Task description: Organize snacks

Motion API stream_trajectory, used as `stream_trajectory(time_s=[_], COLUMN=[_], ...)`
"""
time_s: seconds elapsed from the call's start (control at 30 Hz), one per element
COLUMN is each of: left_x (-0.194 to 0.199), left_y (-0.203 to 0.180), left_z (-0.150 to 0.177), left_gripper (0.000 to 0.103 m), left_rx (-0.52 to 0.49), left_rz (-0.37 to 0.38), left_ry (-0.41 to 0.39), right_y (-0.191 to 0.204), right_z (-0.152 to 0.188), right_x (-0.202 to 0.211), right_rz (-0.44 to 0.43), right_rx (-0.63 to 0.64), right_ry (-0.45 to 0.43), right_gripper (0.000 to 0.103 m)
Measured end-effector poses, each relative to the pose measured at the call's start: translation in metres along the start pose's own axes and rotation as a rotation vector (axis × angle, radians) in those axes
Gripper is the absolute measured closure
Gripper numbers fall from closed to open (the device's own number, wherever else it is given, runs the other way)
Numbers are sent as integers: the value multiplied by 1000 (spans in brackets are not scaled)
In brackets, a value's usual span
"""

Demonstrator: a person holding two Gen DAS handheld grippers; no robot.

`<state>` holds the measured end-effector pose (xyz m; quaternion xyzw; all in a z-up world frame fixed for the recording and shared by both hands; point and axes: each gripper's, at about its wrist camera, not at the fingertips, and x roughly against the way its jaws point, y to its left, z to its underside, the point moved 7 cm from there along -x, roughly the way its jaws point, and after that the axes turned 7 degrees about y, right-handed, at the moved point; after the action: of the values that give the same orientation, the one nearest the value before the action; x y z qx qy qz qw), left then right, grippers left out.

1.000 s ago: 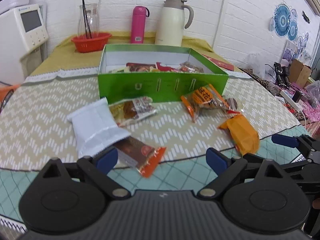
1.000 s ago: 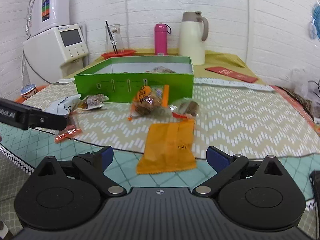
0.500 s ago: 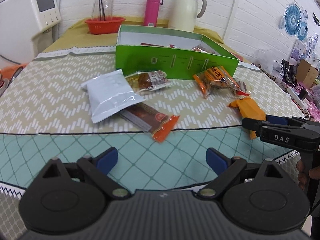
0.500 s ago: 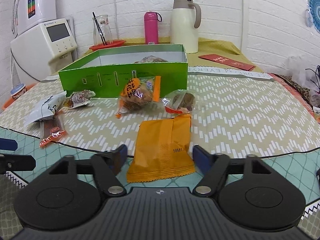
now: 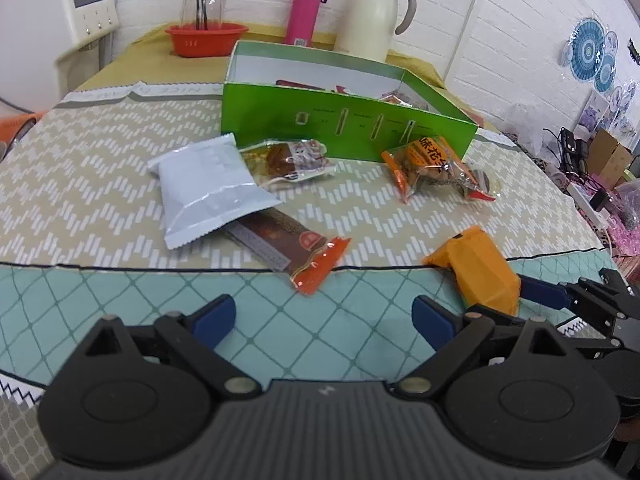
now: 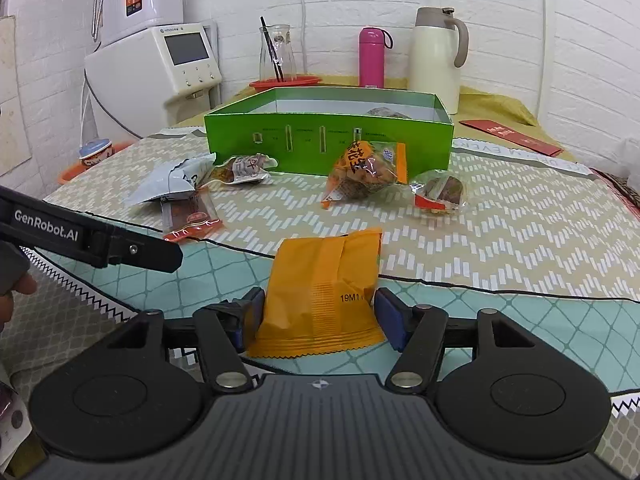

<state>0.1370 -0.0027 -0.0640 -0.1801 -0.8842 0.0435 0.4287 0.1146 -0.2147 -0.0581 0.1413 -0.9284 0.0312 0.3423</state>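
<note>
An orange packet (image 6: pixel 320 280) lies at the near edge of the patterned cloth, and my right gripper (image 6: pixel 318 312) is shut on its near end, the blue pads pressing both sides. In the left wrist view the same orange packet (image 5: pixel 476 268) bulges at the right. My left gripper (image 5: pixel 324 320) is open over the teal cloth with nothing between its fingers. Ahead of it lie a white packet (image 5: pixel 204 188), a brown bar with an orange end (image 5: pixel 288 244), a clear-wrapped cake (image 5: pixel 288 160) and an orange peanut bag (image 5: pixel 424 160). The green box (image 5: pixel 348 120) behind them holds some snacks.
A small clear packet (image 6: pixel 440 192) lies right of the peanut bag. Behind the box stand a pink flask (image 6: pixel 372 56), a cream jug (image 6: pixel 438 60) and a red bowl (image 5: pixel 206 38) with a glass jar. A white appliance (image 6: pixel 160 68) is at the left, a red envelope (image 6: pixel 508 136) at the right.
The right gripper's jaws have come in from wide apart onto the orange packet's sides. The left gripper has tilted and drawn back a little, still open.
</note>
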Motion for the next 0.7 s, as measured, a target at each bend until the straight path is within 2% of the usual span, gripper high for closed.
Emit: stream_trajectory(time_s=[0.17, 0.3, 0.6, 0.63, 0.7], left_x=[-3, -14, -39, -41, -45], left_y=[-27, -57, -89, -92, -96], left_z=[-10, -17, -19, -19, -17], left_gripper=[10, 10, 12, 14, 32], left_rx=[-19, -80, -148, -159, -181], left_rz=[134, 206, 292, 295, 302], left_ry=[10, 36, 105, 113, 133], right_y=[1, 2, -3, -4, -5], right_z=[7, 11, 21, 22, 21], right_x=[7, 12, 19, 19, 18], right_rz=[25, 41, 41, 34, 38], right_rx=[-16, -9, -4, -11, -11], right_ry=[15, 17, 28, 22, 15], right_gripper=[0, 0, 0, 0, 0])
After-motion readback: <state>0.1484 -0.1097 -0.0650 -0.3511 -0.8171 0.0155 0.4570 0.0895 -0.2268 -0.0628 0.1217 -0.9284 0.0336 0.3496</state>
